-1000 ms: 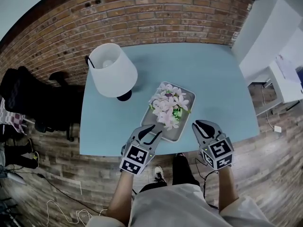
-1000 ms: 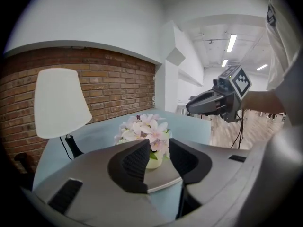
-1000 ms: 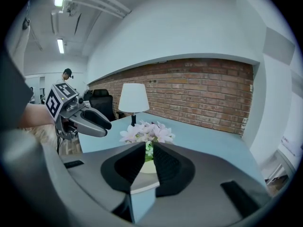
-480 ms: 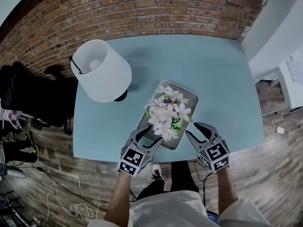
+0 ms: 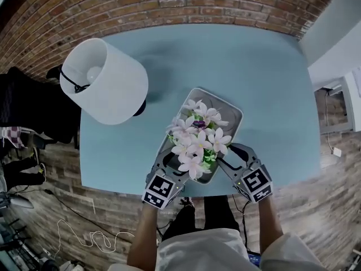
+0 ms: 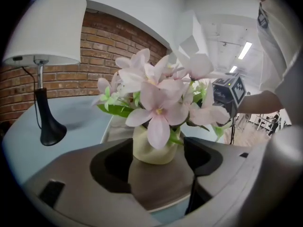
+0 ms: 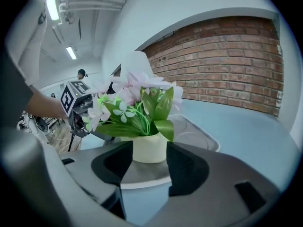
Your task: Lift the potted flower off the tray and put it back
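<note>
The left gripper's (image 6: 154, 163) jaws are opening with nothing pressed between them: the cream pot (image 6: 150, 150) shows in the gap just ahead, untouched. The right gripper's (image 7: 144, 167) jaws are opening likewise, framing the same pot from the tray's other side, pads clear of it. The potted flower (image 5: 196, 140) stands on the near end of the tray (image 5: 228, 107), which lies on the blue surface (image 5: 265, 78) (a white lamp (image 5: 107, 81) stands off the tray's left side). By my reading nothing of the task is done: gripping, lifting and setting back all remain
</note>
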`<control>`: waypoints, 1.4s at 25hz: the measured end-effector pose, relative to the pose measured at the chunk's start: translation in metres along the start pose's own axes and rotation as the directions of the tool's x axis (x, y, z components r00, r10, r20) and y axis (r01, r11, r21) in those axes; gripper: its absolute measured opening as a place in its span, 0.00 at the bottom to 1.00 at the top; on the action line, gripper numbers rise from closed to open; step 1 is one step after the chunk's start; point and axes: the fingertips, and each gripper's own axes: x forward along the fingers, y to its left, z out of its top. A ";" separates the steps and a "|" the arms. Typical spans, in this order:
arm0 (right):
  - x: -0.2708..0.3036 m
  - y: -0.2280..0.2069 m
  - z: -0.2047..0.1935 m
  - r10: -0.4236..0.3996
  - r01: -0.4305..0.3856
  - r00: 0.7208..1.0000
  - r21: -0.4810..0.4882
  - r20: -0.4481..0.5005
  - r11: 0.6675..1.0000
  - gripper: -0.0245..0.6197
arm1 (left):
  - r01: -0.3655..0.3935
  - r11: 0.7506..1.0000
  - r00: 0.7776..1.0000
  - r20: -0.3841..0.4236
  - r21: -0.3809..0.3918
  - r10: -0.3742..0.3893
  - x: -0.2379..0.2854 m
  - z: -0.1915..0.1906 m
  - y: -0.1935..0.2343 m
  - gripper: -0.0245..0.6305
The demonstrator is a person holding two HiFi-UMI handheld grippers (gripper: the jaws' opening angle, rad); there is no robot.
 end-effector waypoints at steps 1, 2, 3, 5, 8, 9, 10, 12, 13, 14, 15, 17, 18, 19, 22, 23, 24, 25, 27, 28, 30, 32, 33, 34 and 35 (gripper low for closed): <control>0.003 -0.001 -0.001 0.011 -0.011 1.000 -0.005 -0.002 1.000 0.42 | -0.004 1.000 1.000 0.001 -0.002 0.004 0.002 0.000 0.001 0.60; 0.006 -0.002 -0.002 0.020 -0.020 1.000 -0.010 -0.001 1.000 0.43 | -0.010 1.000 1.000 0.003 -0.007 0.010 0.004 -0.001 0.004 0.62; 0.009 -0.003 -0.003 0.030 -0.030 1.000 -0.016 0.001 0.999 0.44 | -0.015 1.000 1.000 0.007 -0.015 0.015 0.005 -0.001 0.007 0.63; 0.015 -0.006 -0.002 0.052 -0.052 0.999 -0.030 0.012 0.998 0.44 | -0.012 1.000 1.000 0.020 -0.027 0.013 0.007 0.000 0.010 0.63; 0.022 -0.007 0.000 0.100 -0.098 0.995 -0.047 0.029 0.994 0.44 | 0.005 1.000 0.999 0.036 -0.004 -0.005 0.012 0.003 0.008 0.63; 0.023 -0.007 0.001 0.119 -0.117 0.992 -0.049 0.035 0.992 0.44 | 0.009 1.000 0.999 0.038 0.003 -0.009 0.014 0.003 0.007 0.63; 0.024 -0.006 0.002 0.137 -0.135 0.990 -0.050 0.040 0.990 0.45 | 0.012 1.000 0.999 0.038 0.004 -0.012 0.016 0.003 0.006 0.63; 0.025 -0.004 0.005 0.165 -0.163 0.985 -0.052 0.042 0.985 0.46 | 0.015 1.000 0.999 0.036 -0.003 -0.015 0.018 0.002 0.005 0.63; 0.025 -0.003 0.007 0.176 -0.174 0.984 -0.051 0.041 0.983 0.46 | 0.017 1.000 0.999 0.035 -0.006 -0.016 0.019 0.002 0.006 0.64; 0.025 -0.003 0.008 0.186 -0.184 0.982 -0.051 0.040 0.982 0.47 | 0.019 1.000 0.999 0.034 -0.007 -0.018 0.020 0.001 0.006 0.64; 0.026 -0.004 0.006 0.198 -0.196 0.979 -0.052 0.036 0.979 0.48 | 0.020 1.000 0.999 0.032 -0.007 -0.020 0.021 0.000 0.006 0.65; 0.031 -0.005 -0.004 0.232 -0.232 0.973 -0.058 0.000 0.971 0.51 | 0.023 1.000 0.999 0.030 -0.002 -0.023 0.023 0.000 0.007 0.67; 0.035 -0.003 -0.010 0.249 -0.251 0.968 -0.066 -0.032 0.966 0.54 | 0.023 1.000 0.999 0.030 0.001 -0.023 0.024 -0.001 0.006 0.67; 0.039 0.000 -0.013 0.258 -0.262 0.964 -0.082 -0.057 0.962 0.56 | 0.021 1.000 0.999 0.030 0.003 -0.022 0.026 -0.001 0.006 0.67; 0.044 0.005 -0.012 0.249 -0.254 0.967 -0.110 -0.056 0.961 0.56 | 0.008 1.000 0.999 0.037 0.000 -0.008 0.028 -0.002 0.005 0.67; 0.044 0.005 -0.011 0.246 -0.250 0.968 -0.108 -0.049 0.962 0.56 | 0.006 1.000 0.999 0.043 -0.003 -0.006 0.028 -0.002 0.005 0.67; 0.044 0.004 -0.010 0.245 -0.248 0.969 -0.104 -0.043 0.963 0.56 | 0.005 1.000 0.999 0.048 -0.004 -0.005 0.028 -0.002 0.006 0.67; 0.045 0.003 -0.010 0.244 -0.246 0.969 -0.097 -0.038 0.964 0.56 | 0.005 1.000 0.999 0.051 -0.001 -0.005 0.028 -0.001 0.006 0.67; 0.045 0.004 -0.011 0.241 -0.243 0.970 -0.078 -0.027 0.967 0.56 | 0.005 1.000 0.998 0.057 0.000 -0.005 0.028 -0.001 0.006 0.67; 0.043 0.005 -0.011 0.239 -0.240 0.971 -0.066 -0.020 0.969 0.56 | 0.004 1.000 0.998 0.064 -0.007 -0.004 0.027 -0.001 0.005 0.67; 0.039 0.007 -0.010 0.231 -0.231 0.973 -0.046 -0.004 0.972 0.55 | 0.004 1.000 0.997 0.080 -0.031 -0.001 0.025 0.000 0.001 0.67; 0.034 0.008 -0.010 0.223 -0.222 0.975 -0.041 0.005 0.974 0.55 | 0.004 0.999 0.996 0.088 -0.047 0.001 0.024 0.002 -0.002 0.67; 0.033 0.008 -0.009 0.220 -0.220 0.975 -0.044 0.008 0.975 0.55 | 0.002 0.999 0.996 0.089 -0.046 0.002 0.024 0.003 -0.003 0.67; 0.032 0.008 -0.007 0.219 -0.218 0.976 -0.047 0.010 0.975 0.55 | 0.000 0.999 0.996 0.089 -0.042 0.004 0.023 0.004 -0.004 0.67; 0.031 0.009 -0.005 0.218 -0.217 0.976 -0.049 0.011 0.975 0.55 | -0.003 0.999 0.996 0.090 -0.037 0.006 0.022 0.006 -0.003 0.67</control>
